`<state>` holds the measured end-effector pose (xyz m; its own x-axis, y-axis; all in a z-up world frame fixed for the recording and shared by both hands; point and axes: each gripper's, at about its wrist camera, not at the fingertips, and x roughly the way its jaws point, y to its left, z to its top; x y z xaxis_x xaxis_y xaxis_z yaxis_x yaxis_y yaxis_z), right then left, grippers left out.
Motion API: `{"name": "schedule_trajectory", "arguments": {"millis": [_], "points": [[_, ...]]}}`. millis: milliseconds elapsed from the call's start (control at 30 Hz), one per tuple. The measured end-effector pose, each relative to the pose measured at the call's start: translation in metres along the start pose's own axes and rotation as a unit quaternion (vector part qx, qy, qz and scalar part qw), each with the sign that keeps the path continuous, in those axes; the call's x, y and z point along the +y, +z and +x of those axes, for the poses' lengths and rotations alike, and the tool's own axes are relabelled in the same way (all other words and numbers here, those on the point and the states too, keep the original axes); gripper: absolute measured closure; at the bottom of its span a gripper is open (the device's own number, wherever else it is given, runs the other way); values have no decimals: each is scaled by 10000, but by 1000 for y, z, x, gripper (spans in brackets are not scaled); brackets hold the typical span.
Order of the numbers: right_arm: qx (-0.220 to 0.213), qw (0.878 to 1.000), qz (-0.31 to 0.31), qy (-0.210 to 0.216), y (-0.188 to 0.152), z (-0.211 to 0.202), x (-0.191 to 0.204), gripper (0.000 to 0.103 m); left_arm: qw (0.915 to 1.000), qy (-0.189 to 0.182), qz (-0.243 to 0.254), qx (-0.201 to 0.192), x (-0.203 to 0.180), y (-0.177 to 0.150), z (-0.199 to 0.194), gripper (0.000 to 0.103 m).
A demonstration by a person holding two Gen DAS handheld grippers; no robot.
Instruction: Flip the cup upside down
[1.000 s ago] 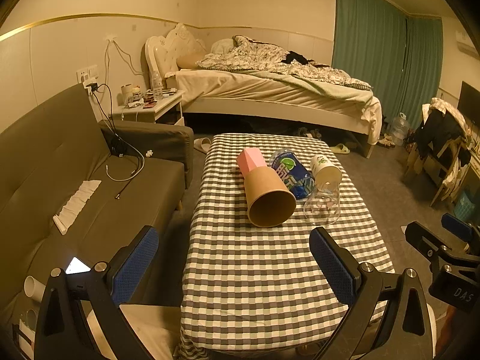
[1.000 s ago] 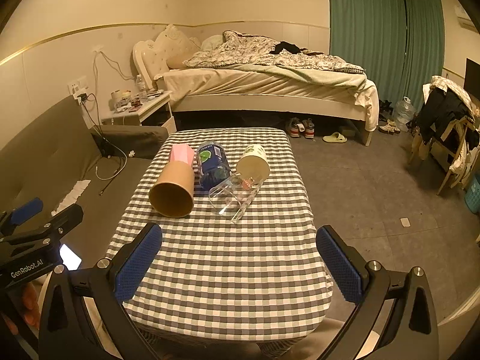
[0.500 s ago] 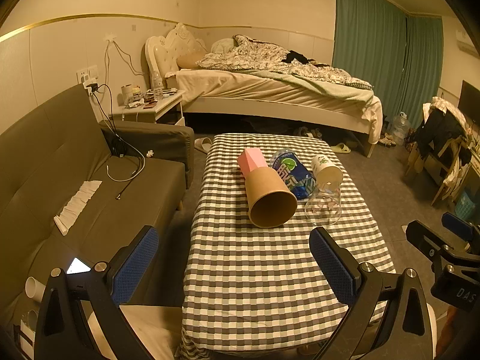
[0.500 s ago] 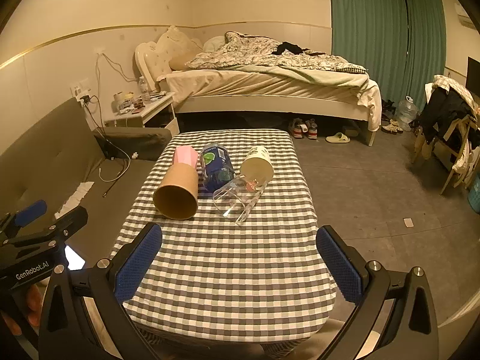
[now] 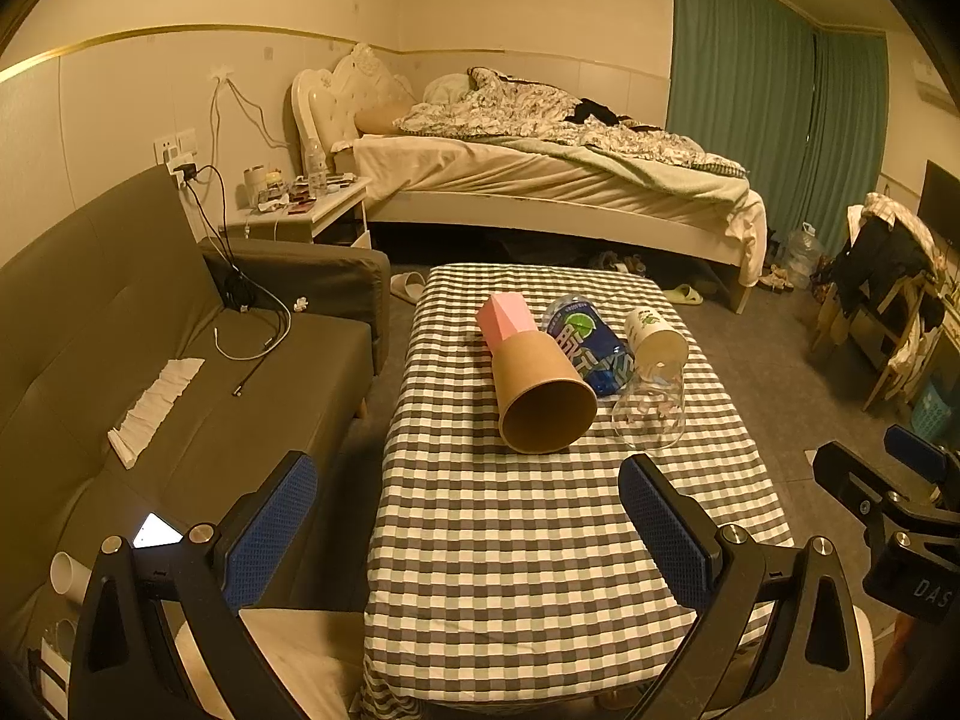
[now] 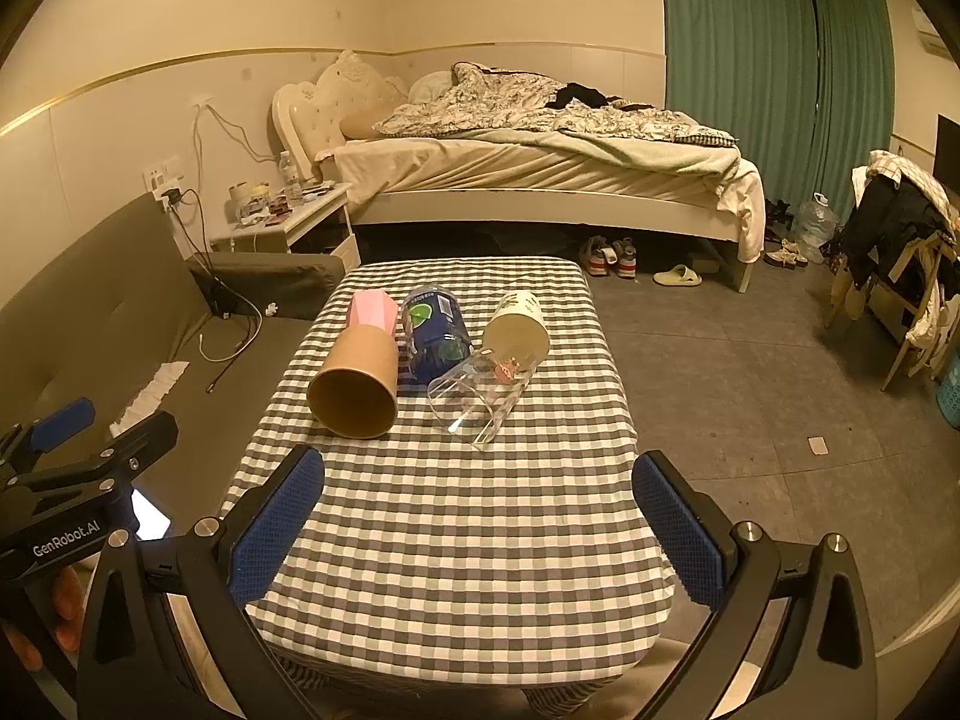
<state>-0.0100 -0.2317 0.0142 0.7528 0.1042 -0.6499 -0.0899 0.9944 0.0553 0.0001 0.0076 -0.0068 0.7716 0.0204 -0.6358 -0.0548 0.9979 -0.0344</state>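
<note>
Several cups lie on their sides on the checkered table. A brown paper cup has its mouth toward me. Behind it lies a pink cup. Beside them lie a blue printed cup, a clear glass cup and a white paper cup. My left gripper is open and empty over the table's near part. My right gripper is open and empty, short of the cups.
A grey sofa with cables and a tissue stands left of the table. A bed and nightstand are behind. A chair with clothes stands at the right. Bare floor lies right of the table.
Both grippers have drifted slightly forward toward the cups. The cups have not moved and both grippers stay open.
</note>
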Motion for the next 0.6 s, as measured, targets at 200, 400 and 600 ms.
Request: {"name": "schedule_trajectory", "arguments": {"millis": [200,400,600], "points": [[43,10000,6,12,-2,3,0,0,10000,8,-14,46,4,-5,3,0],[93,10000,-2,35,-1,7,-2,0,9999,43,-48,126,6,-4,8,0],[183,9998,-31,29,1,17,0,0,9996,62,-56,266,11,0,23,0]]}}
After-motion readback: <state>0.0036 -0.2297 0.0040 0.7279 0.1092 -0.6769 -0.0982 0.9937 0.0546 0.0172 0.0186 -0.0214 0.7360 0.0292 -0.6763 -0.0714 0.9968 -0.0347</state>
